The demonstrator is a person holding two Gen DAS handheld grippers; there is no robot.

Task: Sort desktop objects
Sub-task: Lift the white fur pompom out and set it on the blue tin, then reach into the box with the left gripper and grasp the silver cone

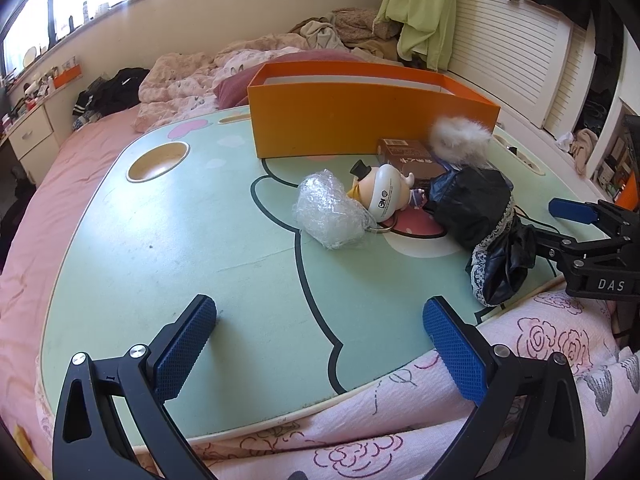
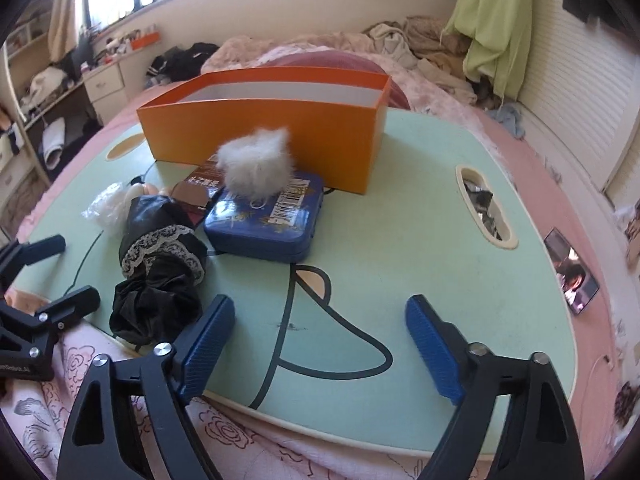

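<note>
On the green cartoon-print lap table [image 1: 160,260] stands an open orange box [image 1: 360,120] at the back. In front of it lie a crumpled clear plastic wrap [image 1: 328,212], a toppled toy figurine [image 1: 384,192], a brown box [image 1: 412,156], a white fluffy pompom [image 1: 460,140] and a black lace-trimmed folded umbrella [image 1: 480,216]. The right wrist view adds a blue tin [image 2: 264,220] under the pompom [image 2: 256,164]. My left gripper [image 1: 320,316] hovers open over the table's near edge. My right gripper [image 2: 320,312] is open and empty, just right of the umbrella [image 2: 160,264].
The table [image 2: 400,220] rests on a pink bed with a rose-print quilt [image 1: 400,420] at its near edge. It has a round cup hole [image 1: 158,160] at the left and a slot [image 2: 484,208] at the right. A phone [image 2: 572,276] lies on the bed beyond the right edge.
</note>
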